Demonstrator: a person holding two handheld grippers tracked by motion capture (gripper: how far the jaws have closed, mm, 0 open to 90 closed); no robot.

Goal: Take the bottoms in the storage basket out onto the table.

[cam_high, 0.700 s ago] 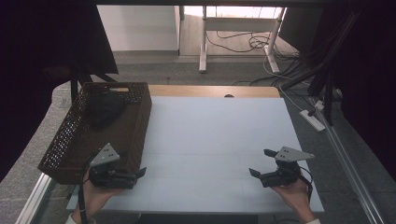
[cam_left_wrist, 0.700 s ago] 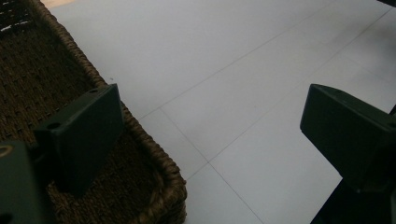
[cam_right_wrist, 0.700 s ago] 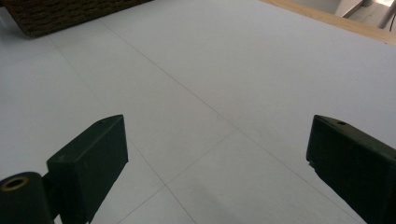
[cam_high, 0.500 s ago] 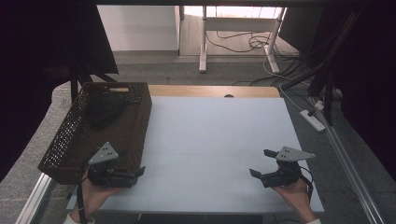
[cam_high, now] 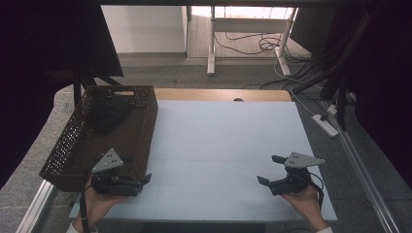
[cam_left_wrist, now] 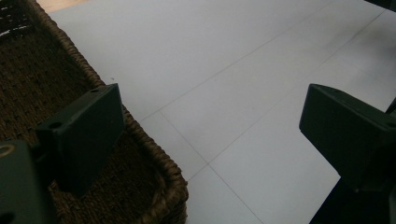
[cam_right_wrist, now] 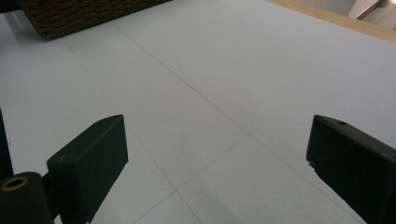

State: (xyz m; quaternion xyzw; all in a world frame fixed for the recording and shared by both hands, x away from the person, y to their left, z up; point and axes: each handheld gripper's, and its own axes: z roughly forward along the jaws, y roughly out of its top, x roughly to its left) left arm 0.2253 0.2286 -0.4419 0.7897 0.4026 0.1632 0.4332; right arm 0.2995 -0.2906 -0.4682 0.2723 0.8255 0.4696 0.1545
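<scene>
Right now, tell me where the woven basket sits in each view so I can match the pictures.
High view: the woven basket stands along the table's left side, a dark bundle inside it.
Left gripper view: its near corner lies at lower left, partly behind one jaw.
Right gripper view: its lower edge crosses the top left corner.
Shared landmark: the white table top with its thin seam lines.
</scene>
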